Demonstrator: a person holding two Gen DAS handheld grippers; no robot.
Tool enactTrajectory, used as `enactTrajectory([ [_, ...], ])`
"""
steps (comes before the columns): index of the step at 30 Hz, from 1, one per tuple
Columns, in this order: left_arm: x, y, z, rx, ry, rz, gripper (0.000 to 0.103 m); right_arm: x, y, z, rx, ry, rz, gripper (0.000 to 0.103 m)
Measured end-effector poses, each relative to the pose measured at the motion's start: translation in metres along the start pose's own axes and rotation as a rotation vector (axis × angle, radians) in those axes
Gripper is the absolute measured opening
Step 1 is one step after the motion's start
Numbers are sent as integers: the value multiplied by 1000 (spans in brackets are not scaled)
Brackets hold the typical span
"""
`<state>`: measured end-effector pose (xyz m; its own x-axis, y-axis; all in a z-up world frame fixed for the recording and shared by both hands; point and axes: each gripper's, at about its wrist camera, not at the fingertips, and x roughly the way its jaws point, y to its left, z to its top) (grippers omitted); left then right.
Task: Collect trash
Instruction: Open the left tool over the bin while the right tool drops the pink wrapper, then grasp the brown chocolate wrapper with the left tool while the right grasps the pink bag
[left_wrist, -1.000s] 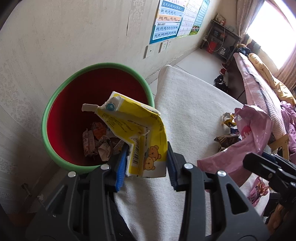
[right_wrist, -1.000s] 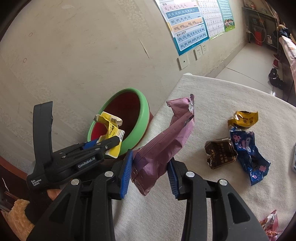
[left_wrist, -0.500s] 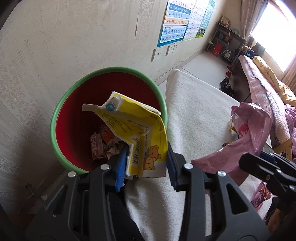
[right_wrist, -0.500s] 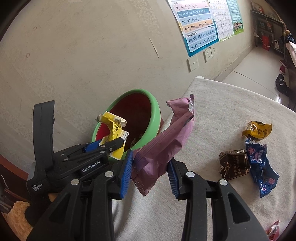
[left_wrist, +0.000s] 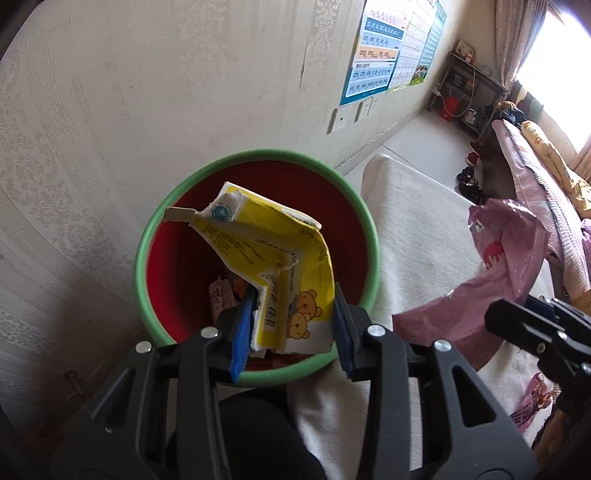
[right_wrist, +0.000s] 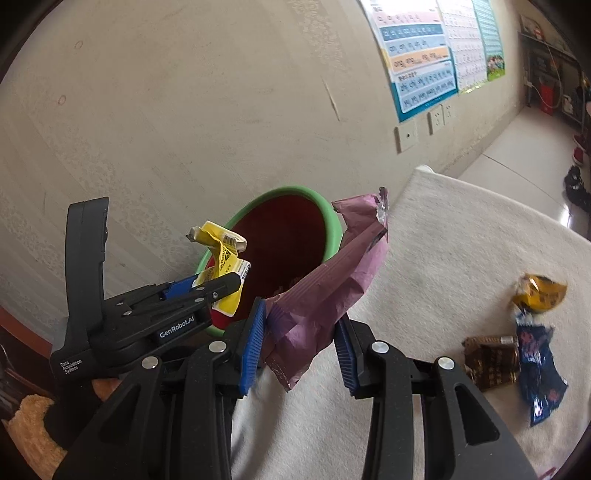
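Two grippers each carry a piece of trash. In the left wrist view, the left gripper (left_wrist: 291, 325) is clamped on a crumpled yellow carton (left_wrist: 280, 266) printed with bears, held at the frame's centre directly over the mouth of a red bin with a green rim (left_wrist: 371, 258), which stands against the wall beside a white-covered table (left_wrist: 417, 229). Wrappers lie at the bin's bottom. In the right wrist view, the right gripper (right_wrist: 299, 347) is clamped on a pink-purple bag (right_wrist: 332, 291) at centre, just right of the bin. Three more wrappers (right_wrist: 517, 343) lie on the table at lower right.
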<state>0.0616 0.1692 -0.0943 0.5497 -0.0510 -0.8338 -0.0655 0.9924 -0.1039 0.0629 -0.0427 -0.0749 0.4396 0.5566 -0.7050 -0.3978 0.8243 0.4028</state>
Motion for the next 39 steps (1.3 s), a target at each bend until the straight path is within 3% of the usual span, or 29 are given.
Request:
enactTrajectory([
  [12, 11, 35, 19, -58, -5, 49, 37, 43, 44, 45, -174, 14, -84, 37],
  [18, 14, 45, 20, -107, -16, 59, 58, 48, 52, 48, -201, 7, -90, 55],
  [21, 14, 47, 16, -118, -9, 61, 60, 40, 44, 42, -173, 2, -89, 57],
  [27, 10, 34, 2, -123, 5, 14, 60, -6, 9, 6, -84, 8, -102, 58],
  [33, 3, 3, -12, -92, 5, -31, 60, -75, -59, -58, 92, 42, -257, 66],
  [35, 4, -11, -20, -89, 21, -54, 60, -100, -86, -82, 197, 59, -330, 66],
  [39, 9, -41, -35, -69, 61, -98, 60, -144, -127, -130, 453, 37, -396, 66],
])
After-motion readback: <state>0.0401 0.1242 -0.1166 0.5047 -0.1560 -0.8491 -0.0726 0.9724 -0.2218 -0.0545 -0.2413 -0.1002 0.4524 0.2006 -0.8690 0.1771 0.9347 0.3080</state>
